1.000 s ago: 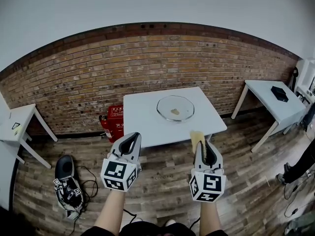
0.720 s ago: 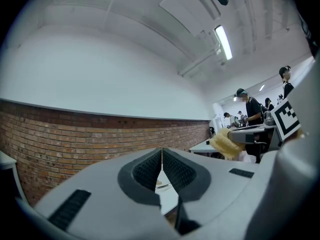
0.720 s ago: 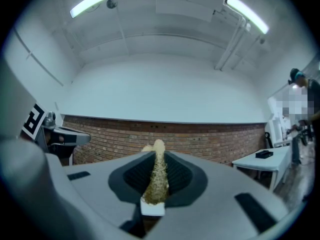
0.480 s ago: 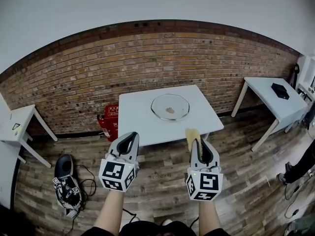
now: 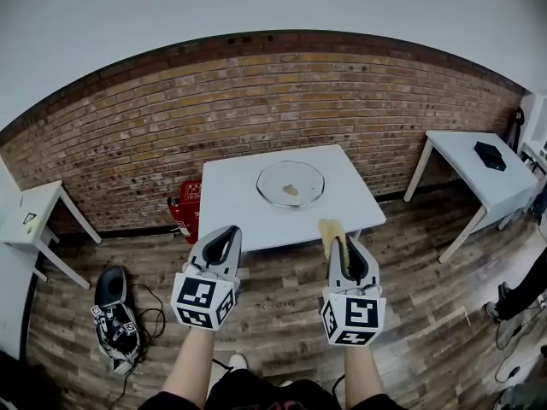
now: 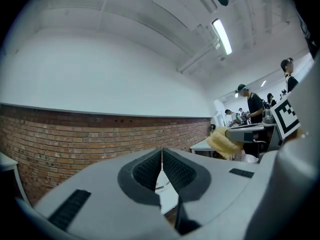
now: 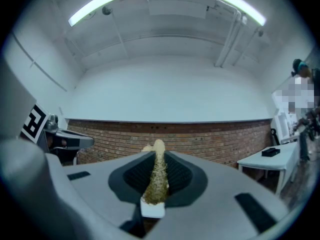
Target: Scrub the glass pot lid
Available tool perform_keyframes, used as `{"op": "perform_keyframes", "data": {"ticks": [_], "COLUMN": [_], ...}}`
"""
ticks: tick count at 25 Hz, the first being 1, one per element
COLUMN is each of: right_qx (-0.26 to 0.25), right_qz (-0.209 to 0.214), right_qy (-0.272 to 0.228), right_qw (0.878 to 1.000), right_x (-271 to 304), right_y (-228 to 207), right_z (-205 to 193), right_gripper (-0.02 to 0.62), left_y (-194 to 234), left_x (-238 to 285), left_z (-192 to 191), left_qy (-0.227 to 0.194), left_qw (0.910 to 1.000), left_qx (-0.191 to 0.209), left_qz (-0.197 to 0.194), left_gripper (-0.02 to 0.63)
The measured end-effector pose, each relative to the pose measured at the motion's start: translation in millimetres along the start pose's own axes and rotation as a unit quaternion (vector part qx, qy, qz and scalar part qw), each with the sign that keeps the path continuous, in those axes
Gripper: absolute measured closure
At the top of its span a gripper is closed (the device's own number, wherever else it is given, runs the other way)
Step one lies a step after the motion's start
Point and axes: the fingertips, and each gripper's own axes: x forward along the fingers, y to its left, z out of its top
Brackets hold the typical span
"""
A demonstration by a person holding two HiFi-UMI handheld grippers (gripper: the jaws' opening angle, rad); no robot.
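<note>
A round glass pot lid [image 5: 291,184] lies flat on a white table [image 5: 248,212] in front of the brick wall, with a small yellowish smear at its middle. Both grippers are held level over the wooden floor, short of the table's near edge. My left gripper [image 5: 225,239] is shut with nothing between its jaws [image 6: 161,160]. My right gripper [image 5: 338,244] is shut on a yellow sponge [image 5: 331,231], which sticks out past the fingertips; in the right gripper view the sponge [image 7: 157,176] stands pinched edge-on between the pads.
A red box [image 5: 189,207] sits on the floor left of the table. Two more white tables stand at the far left [image 5: 26,220] and right [image 5: 479,178], the right one with a black box [image 5: 493,155]. A spare gripper [image 5: 115,327] and cable lie on the floor. People [image 6: 252,104] stand to the right.
The table and lid have shifted a little left and up in the head view as I moved forward. Both grippers keep their state, the sponge still held.
</note>
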Motion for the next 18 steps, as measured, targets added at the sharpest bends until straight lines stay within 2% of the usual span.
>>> {"op": "perform_keyframes", "data": {"ticks": [9, 18], "right_qx": [0.007, 0.002], "right_qz": [-0.001, -0.016], "right_qy": [-0.003, -0.009], "right_qw": [1.000, 1.000], "right_x": [23, 82], "right_y": [-12, -19], "right_z": [-10, -16], "right_gripper": [0.538, 0.538], "left_y": [5, 41], "left_x": [30, 86], "left_z": [-6, -22], "left_qy": [-0.006, -0.009], "left_qw": [1.0000, 0.9998], "left_qx": [0.001, -0.011], "left_qz": [-0.005, -0.012], "left_gripper": [0.592, 0.592]}}
